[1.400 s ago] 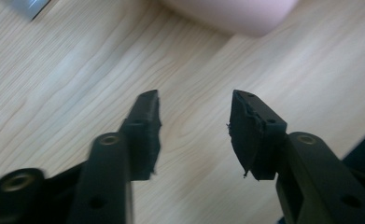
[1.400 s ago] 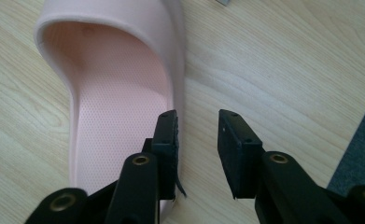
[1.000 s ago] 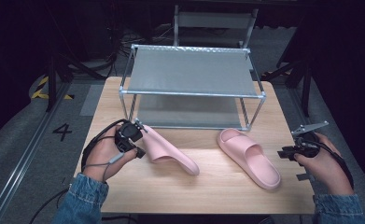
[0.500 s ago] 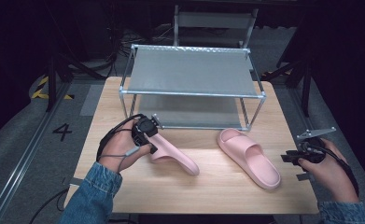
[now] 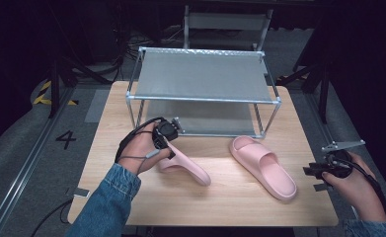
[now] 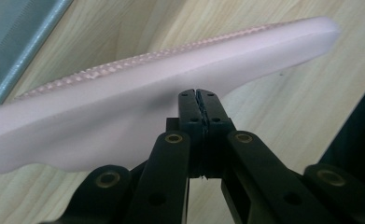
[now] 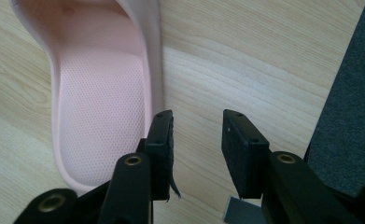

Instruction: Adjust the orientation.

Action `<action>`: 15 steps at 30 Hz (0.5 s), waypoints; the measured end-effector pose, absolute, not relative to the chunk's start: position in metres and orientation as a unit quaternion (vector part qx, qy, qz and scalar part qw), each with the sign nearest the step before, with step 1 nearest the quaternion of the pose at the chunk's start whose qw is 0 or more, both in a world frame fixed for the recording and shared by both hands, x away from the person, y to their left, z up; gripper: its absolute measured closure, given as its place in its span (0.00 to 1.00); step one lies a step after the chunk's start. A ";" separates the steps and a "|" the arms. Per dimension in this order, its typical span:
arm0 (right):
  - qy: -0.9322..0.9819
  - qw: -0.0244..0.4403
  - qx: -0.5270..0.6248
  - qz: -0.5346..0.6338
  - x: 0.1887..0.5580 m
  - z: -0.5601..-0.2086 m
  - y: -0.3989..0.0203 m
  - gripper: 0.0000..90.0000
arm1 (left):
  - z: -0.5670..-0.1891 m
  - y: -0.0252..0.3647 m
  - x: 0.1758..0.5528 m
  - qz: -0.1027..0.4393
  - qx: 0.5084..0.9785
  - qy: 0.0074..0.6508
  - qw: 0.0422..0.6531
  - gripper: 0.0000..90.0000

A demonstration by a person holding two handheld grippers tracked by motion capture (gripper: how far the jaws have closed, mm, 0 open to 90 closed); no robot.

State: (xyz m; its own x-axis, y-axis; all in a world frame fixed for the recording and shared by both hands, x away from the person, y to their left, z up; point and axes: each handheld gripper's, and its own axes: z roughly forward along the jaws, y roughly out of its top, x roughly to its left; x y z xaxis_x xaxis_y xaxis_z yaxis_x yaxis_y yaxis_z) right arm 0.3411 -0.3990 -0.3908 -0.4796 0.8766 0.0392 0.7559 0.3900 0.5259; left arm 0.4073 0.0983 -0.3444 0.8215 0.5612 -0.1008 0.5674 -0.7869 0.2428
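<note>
Two pink slippers lie on the wooden table [image 5: 230, 207]. The left slipper [image 5: 190, 170] [image 6: 124, 116] stands tilted on its side, heel end raised under my left hand. My left gripper [image 5: 171, 143] [image 6: 199, 93] is shut, its tips pinched at that slipper's side wall. The right slipper [image 5: 264, 168] [image 7: 101, 116] lies flat, sole down, with its strap toward the rack. My right gripper [image 5: 311, 173] [image 7: 196, 140] hovers just right of its heel. Its jaws have just been opening, with bare wood between them. The left fingertip [image 7: 161, 135] overlaps the slipper's rim.
A grey two-tier metal shoe rack [image 5: 200, 74] stands at the back of the table, its lower shelf [image 5: 200, 116] just behind the slippers. The table's right edge and dark floor [image 7: 353, 116] are close to my right gripper. A chair [image 5: 225, 22] stands behind the rack.
My left hand has moved right and toward the rack, swinging the left slipper's heel end with it while the toe stayed put. My right gripper's jaws stand a little wider.
</note>
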 end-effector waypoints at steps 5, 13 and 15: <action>0.822 0.123 0.499 0.244 0.338 -0.391 -0.402 0.72 | -0.349 0.090 0.413 -0.020 0.947 0.295 0.124 1.00; 0.821 0.125 0.500 0.245 0.337 -0.390 -0.405 0.71 | -0.349 0.082 0.422 -0.017 0.946 0.296 0.131 0.97; 0.820 0.126 0.501 0.247 0.337 -0.390 -0.406 0.71 | -0.349 0.080 0.424 -0.013 0.944 0.298 0.139 0.98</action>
State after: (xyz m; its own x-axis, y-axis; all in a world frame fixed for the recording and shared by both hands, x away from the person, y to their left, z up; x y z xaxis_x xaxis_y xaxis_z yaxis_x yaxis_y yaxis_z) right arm 0.3374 -0.4059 -0.3900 -0.4667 0.8835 0.0405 0.7584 0.3763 0.5321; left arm 0.4243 0.0798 -0.3488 0.8222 0.5589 -0.1074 0.5662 -0.7842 0.2538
